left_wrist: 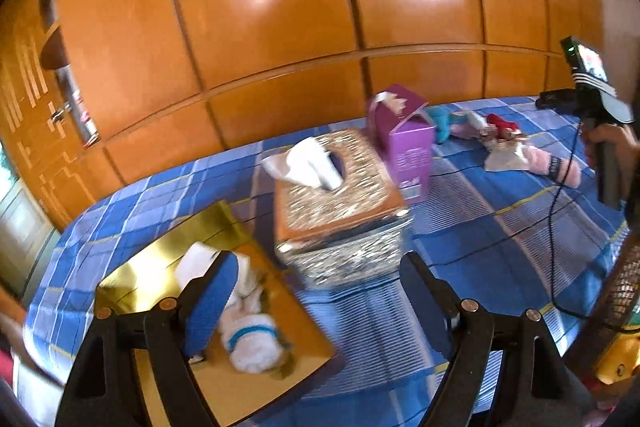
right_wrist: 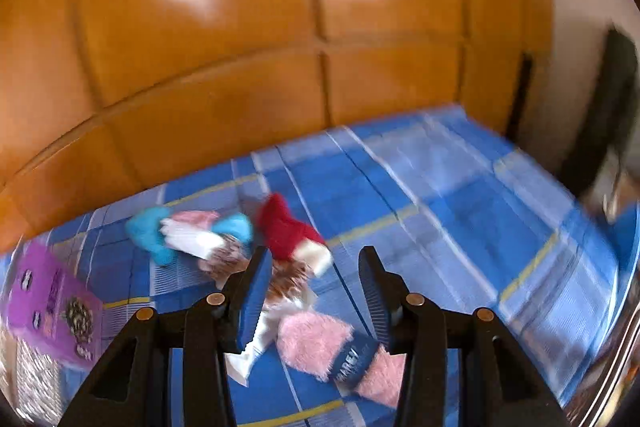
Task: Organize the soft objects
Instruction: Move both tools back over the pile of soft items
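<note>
A heap of soft items lies on the blue checked bedsheet (right_wrist: 440, 195): a pink fuzzy sock with a dark blue band (right_wrist: 320, 343), a red piece (right_wrist: 284, 227), teal pieces (right_wrist: 152, 235) and a brown-patterned one (right_wrist: 288, 283). My right gripper (right_wrist: 316, 287) hovers open just above the pink sock, with nothing gripped. In the left wrist view the same heap (left_wrist: 500, 135) lies far right. My left gripper (left_wrist: 316, 299) stands wide open and holds nothing. Its left finger hides part of a white soft item with a blue stripe (left_wrist: 252, 343), which lies inside a gold box (left_wrist: 168, 251).
An ornate tissue box (left_wrist: 340, 203) stands ahead of the left gripper, with a purple carton (left_wrist: 404, 139) behind it. A hand (left_wrist: 608, 143) holds the right gripper's handle at the right edge, and a black cable (left_wrist: 556, 227) trails from it. Orange wooden wardrobe doors (left_wrist: 280, 7) back the bed.
</note>
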Demonstrator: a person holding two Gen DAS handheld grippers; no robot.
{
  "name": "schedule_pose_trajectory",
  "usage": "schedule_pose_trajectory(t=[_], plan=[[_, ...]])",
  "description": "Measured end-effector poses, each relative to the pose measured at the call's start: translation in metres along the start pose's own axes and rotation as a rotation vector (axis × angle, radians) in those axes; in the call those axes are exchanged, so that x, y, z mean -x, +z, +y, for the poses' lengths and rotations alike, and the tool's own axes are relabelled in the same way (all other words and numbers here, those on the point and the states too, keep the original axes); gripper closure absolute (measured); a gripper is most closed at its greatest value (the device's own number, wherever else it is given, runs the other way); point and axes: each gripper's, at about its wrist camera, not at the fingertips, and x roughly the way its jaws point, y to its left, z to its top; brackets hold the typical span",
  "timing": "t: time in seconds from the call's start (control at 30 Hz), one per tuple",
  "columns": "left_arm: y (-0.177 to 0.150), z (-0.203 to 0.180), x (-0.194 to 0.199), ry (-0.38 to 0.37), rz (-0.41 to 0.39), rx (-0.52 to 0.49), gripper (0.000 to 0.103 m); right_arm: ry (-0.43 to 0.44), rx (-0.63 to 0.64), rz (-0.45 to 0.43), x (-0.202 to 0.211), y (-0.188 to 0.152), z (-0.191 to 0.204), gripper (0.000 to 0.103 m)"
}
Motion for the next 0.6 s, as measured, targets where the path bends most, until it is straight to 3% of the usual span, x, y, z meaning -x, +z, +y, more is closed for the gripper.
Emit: schedule_pose_trajectory(t=[0.17,0.6], plan=[[0.018,-0.029,-0.005,-0.05,-0.016,-0.07,0.02,0.054,-0.128,0.051,-0.007,0.002,-0.025,0.058],[0.043,-0.09,-0.029,-0.15,-0.004,-0.179,0.02,0.091,-0.246,0.083,-0.01,-0.001,-0.041,0.058]])
